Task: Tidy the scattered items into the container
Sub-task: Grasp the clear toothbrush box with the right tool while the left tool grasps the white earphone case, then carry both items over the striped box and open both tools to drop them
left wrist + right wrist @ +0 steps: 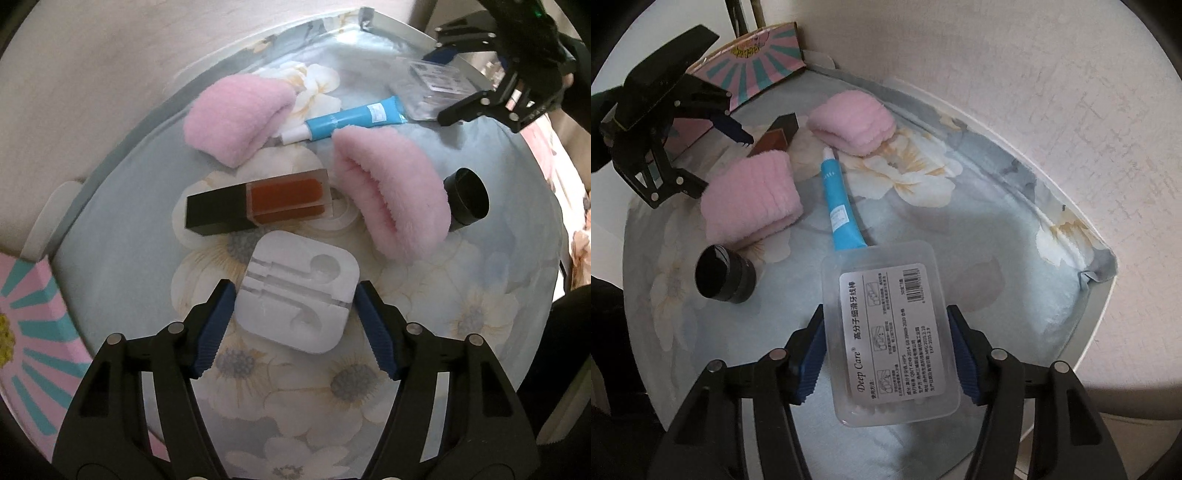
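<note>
Here, left gripper (295, 317) wide around earphone case (298, 295), right gripper (886, 350) touching floss box (890, 339), grip unclear.

The cloth (122, 236) was pale blue with white flowers. Two fluffy towels (236, 118) were pink, the tube (354, 118) bright blue with a white cap, the earphone case (299, 299) white, the box (764, 55) pink with teal rays.

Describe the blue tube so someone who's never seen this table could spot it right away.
On the floral cloth, find the two pink towels: one towards the wall, one by the black cap. The blue tube lies between them, its flat end by the clear box. It is the only slim blue thing, with a white nozzle.
</note>
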